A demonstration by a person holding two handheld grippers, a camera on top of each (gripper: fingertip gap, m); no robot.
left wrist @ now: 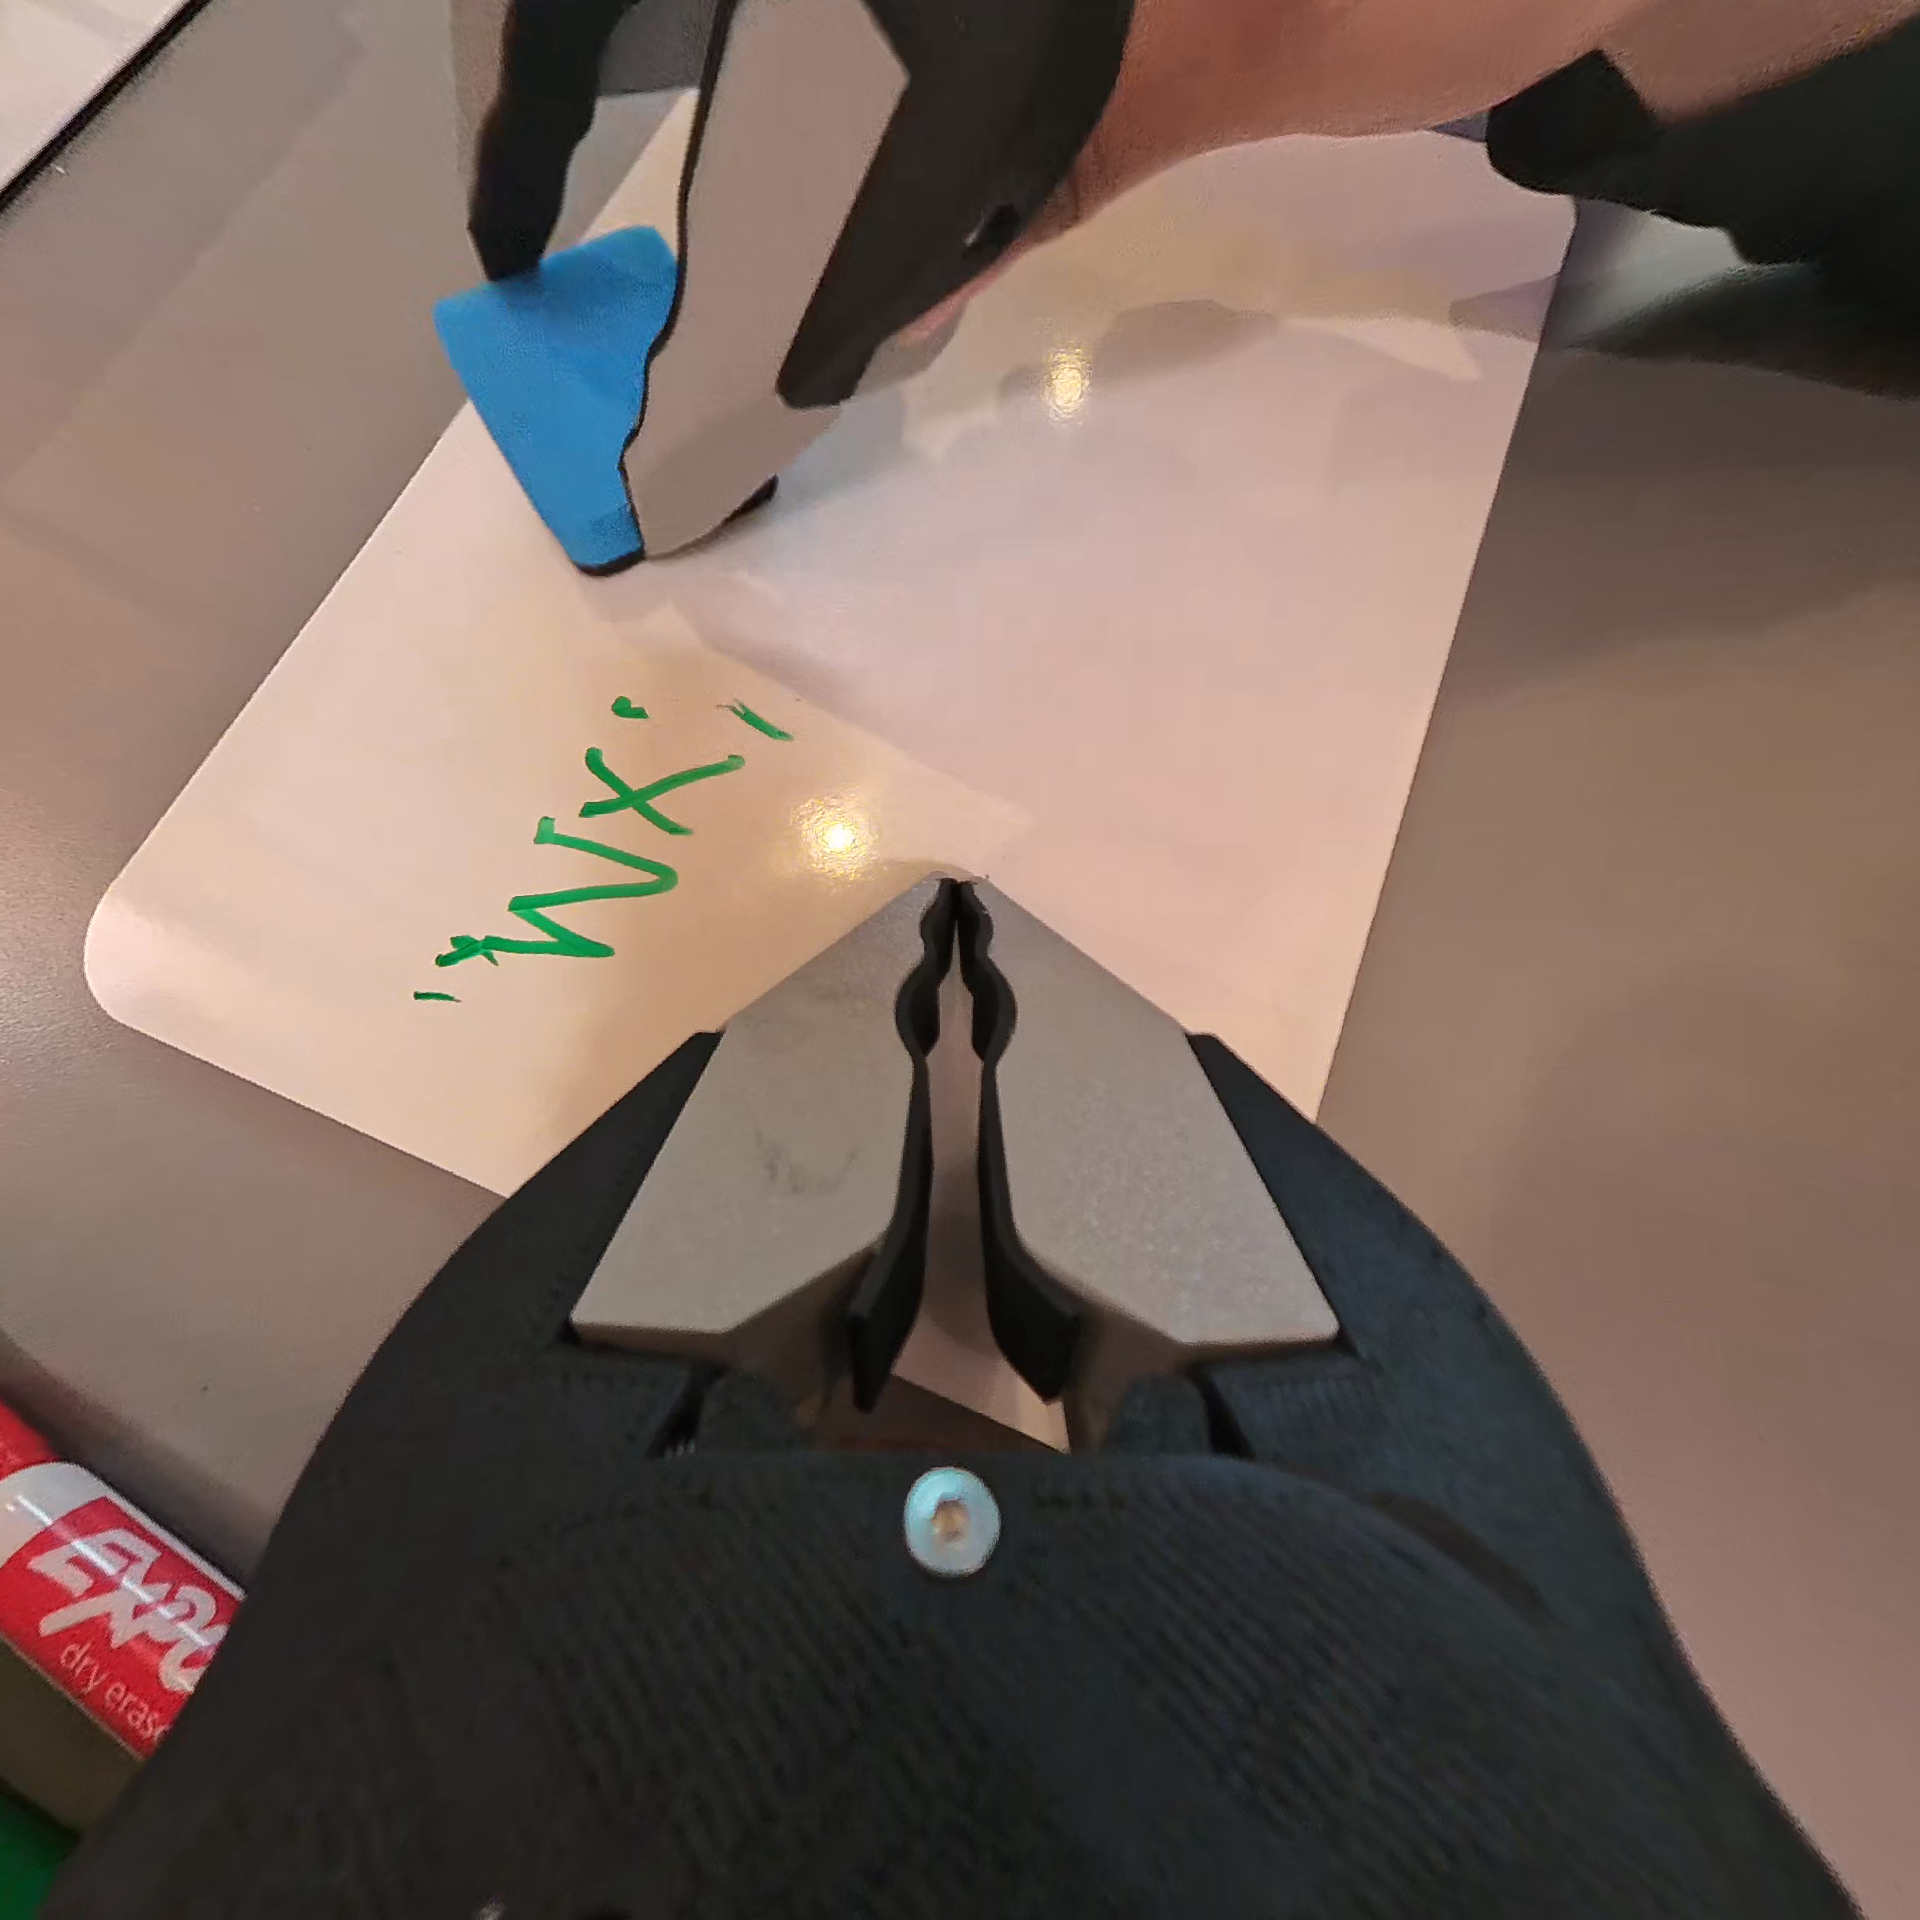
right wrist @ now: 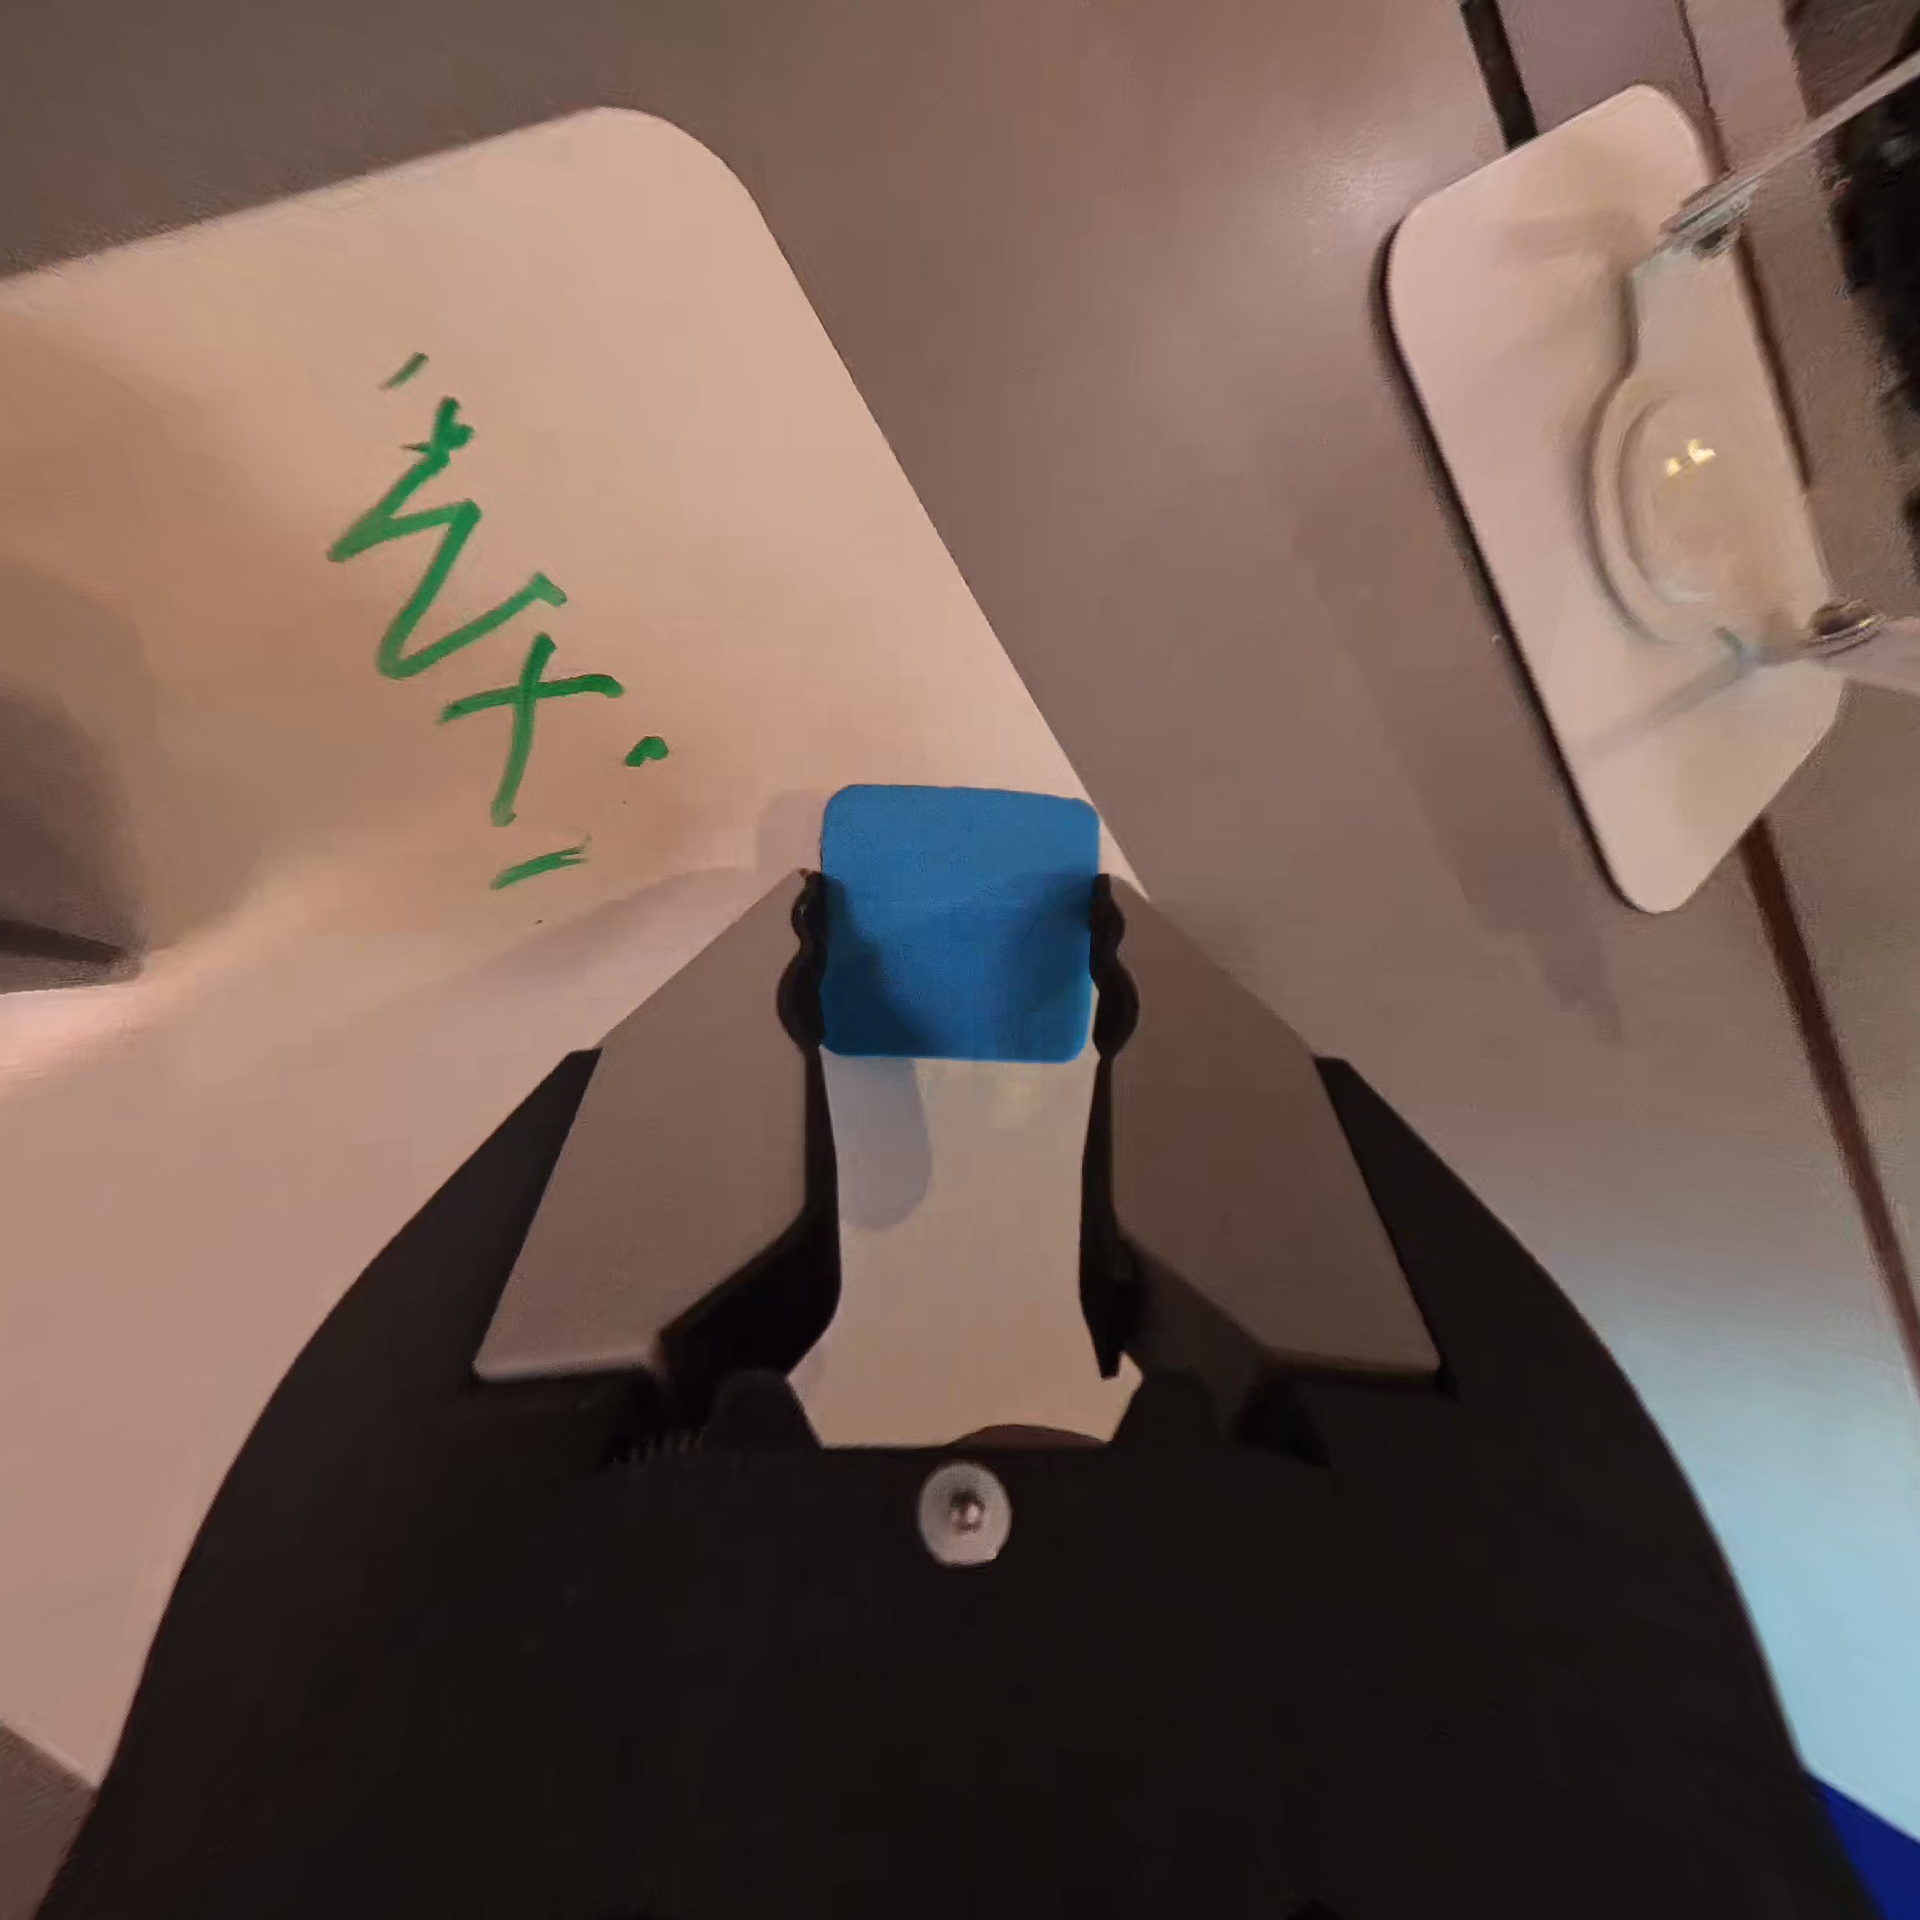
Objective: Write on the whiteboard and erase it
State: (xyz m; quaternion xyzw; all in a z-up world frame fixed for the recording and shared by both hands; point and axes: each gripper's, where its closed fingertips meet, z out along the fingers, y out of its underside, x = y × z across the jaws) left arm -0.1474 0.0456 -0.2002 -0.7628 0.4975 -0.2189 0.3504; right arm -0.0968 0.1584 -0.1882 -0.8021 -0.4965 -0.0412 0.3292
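Note:
A white whiteboard sheet (left wrist: pixel 1091 665) lies flat on the grey table, with green marker strokes (left wrist: pixel 592 873) on its left part; the sheet (right wrist: pixel 260 1091) and strokes (right wrist: pixel 468 623) also show in the right wrist view. My right gripper (right wrist: pixel 956 935) is shut on a blue eraser (right wrist: pixel 956 914) and presses it on the board at its far edge, beside the last strokes. In the left wrist view that gripper (left wrist: pixel 717 499) and eraser (left wrist: pixel 551 395) show at the top. My left gripper (left wrist: pixel 958 888) is shut and empty, its tips touching the board's middle.
A red-labelled marker (left wrist: pixel 94 1590) lies on the table at the lower left, with something green (left wrist: pixel 31 1860) below it. A white pad with a clear plastic hook (right wrist: pixel 1621 499) sits beside the board. A person's hand (left wrist: pixel 1299 94) holds the right gripper.

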